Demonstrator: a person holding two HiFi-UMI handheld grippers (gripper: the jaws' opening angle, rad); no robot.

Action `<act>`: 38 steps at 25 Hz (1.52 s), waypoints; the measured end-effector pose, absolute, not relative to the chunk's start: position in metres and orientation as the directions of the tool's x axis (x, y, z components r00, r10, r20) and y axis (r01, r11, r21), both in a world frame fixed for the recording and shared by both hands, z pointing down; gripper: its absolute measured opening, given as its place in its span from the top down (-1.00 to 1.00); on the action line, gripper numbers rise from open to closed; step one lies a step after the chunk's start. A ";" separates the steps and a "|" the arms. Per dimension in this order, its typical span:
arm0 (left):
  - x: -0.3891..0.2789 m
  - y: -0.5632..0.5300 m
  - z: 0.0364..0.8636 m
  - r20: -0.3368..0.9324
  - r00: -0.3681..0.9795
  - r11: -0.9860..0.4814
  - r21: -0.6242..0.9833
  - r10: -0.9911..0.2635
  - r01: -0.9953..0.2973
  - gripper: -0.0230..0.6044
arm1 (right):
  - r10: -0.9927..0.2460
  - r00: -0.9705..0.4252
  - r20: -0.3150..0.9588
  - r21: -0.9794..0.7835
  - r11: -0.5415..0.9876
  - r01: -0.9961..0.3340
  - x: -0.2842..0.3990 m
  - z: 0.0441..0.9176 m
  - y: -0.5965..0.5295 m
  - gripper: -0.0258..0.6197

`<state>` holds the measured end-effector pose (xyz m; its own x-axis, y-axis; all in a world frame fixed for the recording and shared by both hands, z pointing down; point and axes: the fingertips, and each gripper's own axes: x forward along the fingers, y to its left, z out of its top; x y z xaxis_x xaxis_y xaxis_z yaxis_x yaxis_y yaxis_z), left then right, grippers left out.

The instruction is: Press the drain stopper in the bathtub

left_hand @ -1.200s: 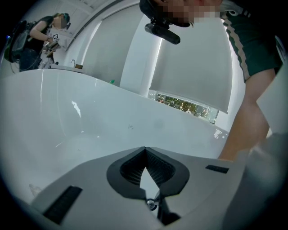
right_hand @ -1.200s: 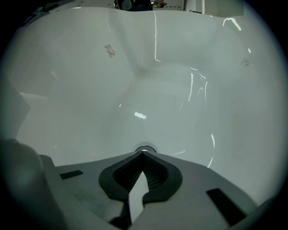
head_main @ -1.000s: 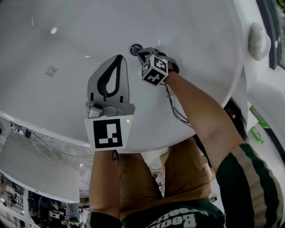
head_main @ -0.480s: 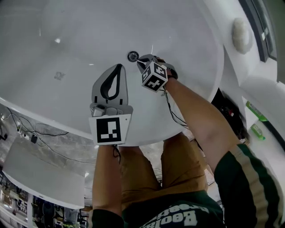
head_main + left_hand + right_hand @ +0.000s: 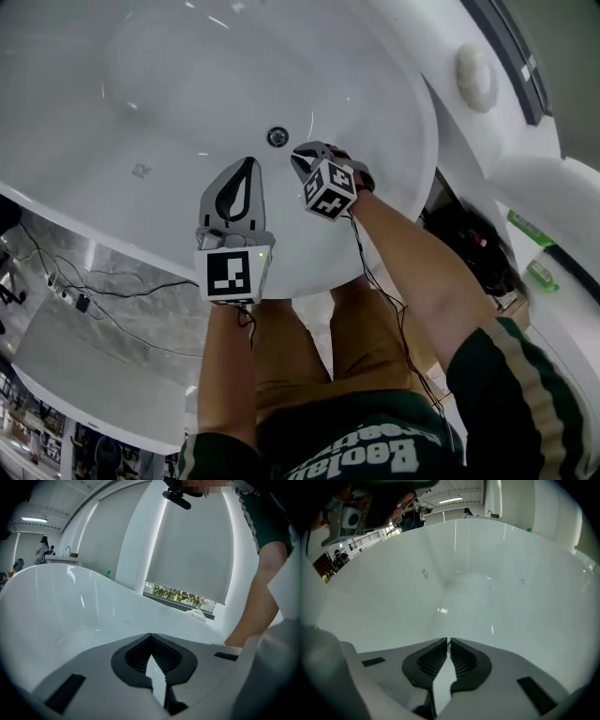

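Observation:
The round chrome drain stopper (image 5: 277, 137) sits in the floor of the white bathtub (image 5: 141, 84). My right gripper (image 5: 299, 157) is shut and empty, its tips a short way to the right of the stopper and apart from it. In the right gripper view the right gripper (image 5: 448, 641) points along the tub's curved floor, and the stopper does not show. My left gripper (image 5: 247, 166) is shut on nothing and hovers below-left of the drain over the tub's near wall. In the left gripper view the left gripper (image 5: 151, 635) faces the tub's far rim.
A round white knob (image 5: 475, 77) sits on the tub's ledge at the upper right. Green bottles (image 5: 530, 230) stand at the right edge. Cables (image 5: 75, 291) lie on the floor outside the tub's near rim (image 5: 112, 239). A window (image 5: 180, 595) runs behind the far rim.
The right gripper has drawn back from the drain stopper, leaving a small gap. The head view has pulled away, so the tub shows smaller. The left gripper stays shut.

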<state>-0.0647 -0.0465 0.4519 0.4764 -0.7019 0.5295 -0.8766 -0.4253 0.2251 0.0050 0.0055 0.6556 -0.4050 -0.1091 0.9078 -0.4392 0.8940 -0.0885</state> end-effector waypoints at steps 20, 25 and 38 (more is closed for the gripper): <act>-0.006 -0.033 0.324 0.461 0.523 -0.487 0.205 -0.717 -0.849 0.93 | -0.264 -0.559 0.786 -0.074 0.858 -0.509 0.022 0.466 0.008 0.87; 0.006 -0.025 0.298 0.454 0.516 -0.486 0.192 -0.726 -0.853 0.93 | -0.284 -0.591 0.755 -0.077 0.856 -0.510 0.038 0.425 0.011 0.87; 0.032 0.023 0.208 0.433 0.535 -0.531 0.143 -0.725 -0.835 0.93 | -0.363 -0.739 0.567 -0.108 0.857 -0.504 0.057 0.275 0.018 0.87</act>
